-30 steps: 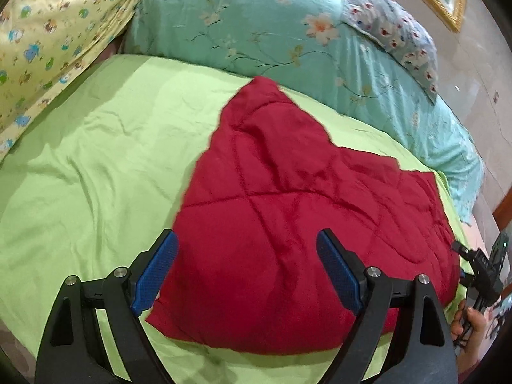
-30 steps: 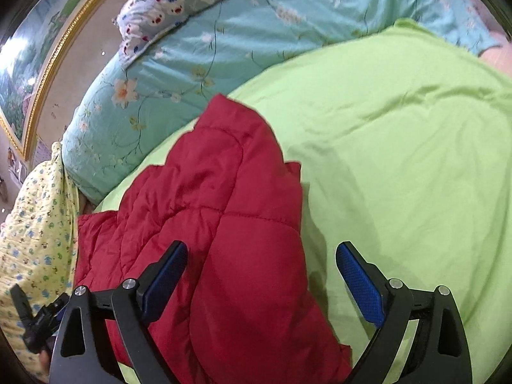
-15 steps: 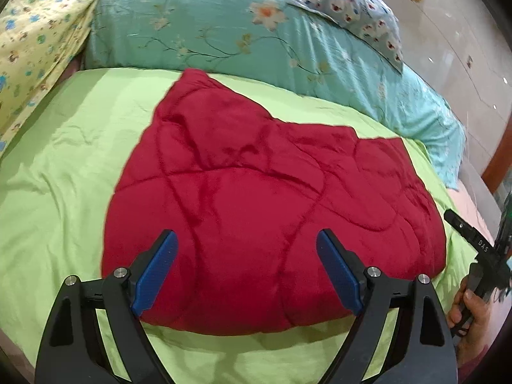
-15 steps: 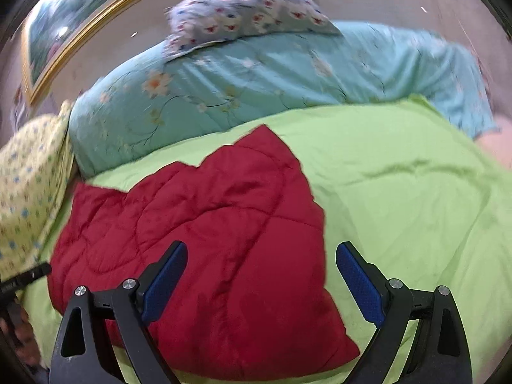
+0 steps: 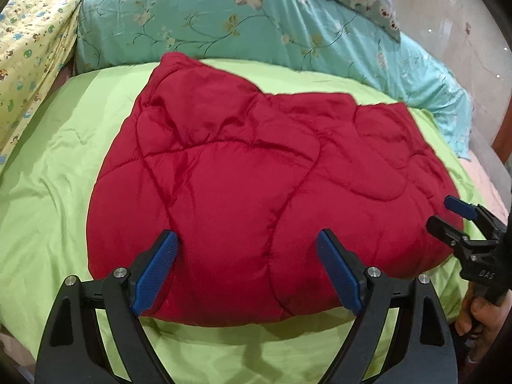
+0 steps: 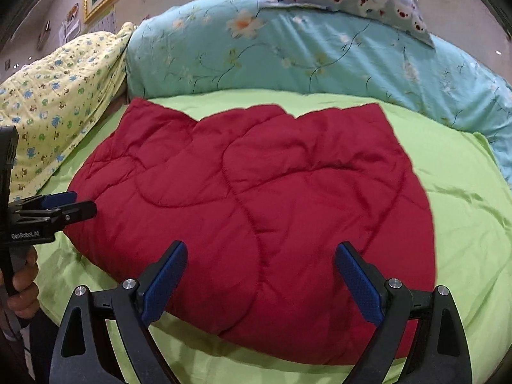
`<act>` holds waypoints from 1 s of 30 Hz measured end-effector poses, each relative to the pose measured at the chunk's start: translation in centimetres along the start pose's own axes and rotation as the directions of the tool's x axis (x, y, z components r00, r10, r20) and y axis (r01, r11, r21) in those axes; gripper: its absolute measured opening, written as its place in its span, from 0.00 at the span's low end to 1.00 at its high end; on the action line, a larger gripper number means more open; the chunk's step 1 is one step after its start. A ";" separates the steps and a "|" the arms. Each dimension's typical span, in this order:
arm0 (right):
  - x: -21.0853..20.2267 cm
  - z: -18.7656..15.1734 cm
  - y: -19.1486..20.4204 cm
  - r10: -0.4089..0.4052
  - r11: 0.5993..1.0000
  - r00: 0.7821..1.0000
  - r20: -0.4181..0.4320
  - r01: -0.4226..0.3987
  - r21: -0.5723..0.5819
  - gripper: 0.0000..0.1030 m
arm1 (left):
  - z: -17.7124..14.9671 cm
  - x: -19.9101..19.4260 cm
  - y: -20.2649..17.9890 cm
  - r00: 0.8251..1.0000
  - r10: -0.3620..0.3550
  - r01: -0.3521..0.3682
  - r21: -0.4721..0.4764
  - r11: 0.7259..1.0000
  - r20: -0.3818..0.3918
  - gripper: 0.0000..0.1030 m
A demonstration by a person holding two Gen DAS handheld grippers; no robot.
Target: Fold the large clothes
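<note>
A folded red quilted garment [image 5: 265,176] lies flat on the lime-green sheet [image 5: 57,166] of a bed, below a teal floral duvet [image 5: 204,22]. The left tongs [image 5: 248,270] and right tongs [image 6: 260,283] both hover above its near edge, spread wide apart and gripping nothing.

A red quilted padded garment [image 5: 256,185] lies folded and puffy, filling the frame's centre, flat on the bed's lime-green sheet [image 5: 64,160], its far edge uneven.
</note>
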State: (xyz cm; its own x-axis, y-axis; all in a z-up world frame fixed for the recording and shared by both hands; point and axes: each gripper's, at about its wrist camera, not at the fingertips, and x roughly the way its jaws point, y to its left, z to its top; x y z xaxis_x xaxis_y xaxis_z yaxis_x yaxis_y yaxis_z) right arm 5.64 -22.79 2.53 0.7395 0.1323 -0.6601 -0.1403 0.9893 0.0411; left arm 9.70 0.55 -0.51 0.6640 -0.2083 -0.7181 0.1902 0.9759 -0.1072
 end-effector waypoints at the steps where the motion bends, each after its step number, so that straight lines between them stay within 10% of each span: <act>1: 0.2 0.0 0.0 0.003 1.000 1.000 -0.006 -0.003 0.006 0.92 | -0.1 0.2 0.0 1.000 0.008 -0.008 0.005 1.000 -0.008 0.90; 30: 5.7 4.2 -2.5 -0.020 0.998 0.986 -0.167 0.031 0.063 0.98 | 3.0 3.9 -0.1 0.991 0.099 -0.094 0.054 0.994 -0.090 1.00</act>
State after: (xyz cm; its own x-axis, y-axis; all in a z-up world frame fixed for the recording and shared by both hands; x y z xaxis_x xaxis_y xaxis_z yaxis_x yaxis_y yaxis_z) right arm 12.93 -24.29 1.81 0.6221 0.1002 -0.7765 -0.0757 0.9948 0.0678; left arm 14.44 -0.58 -1.18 0.6119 -0.1043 -0.7841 0.1658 0.9862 -0.0018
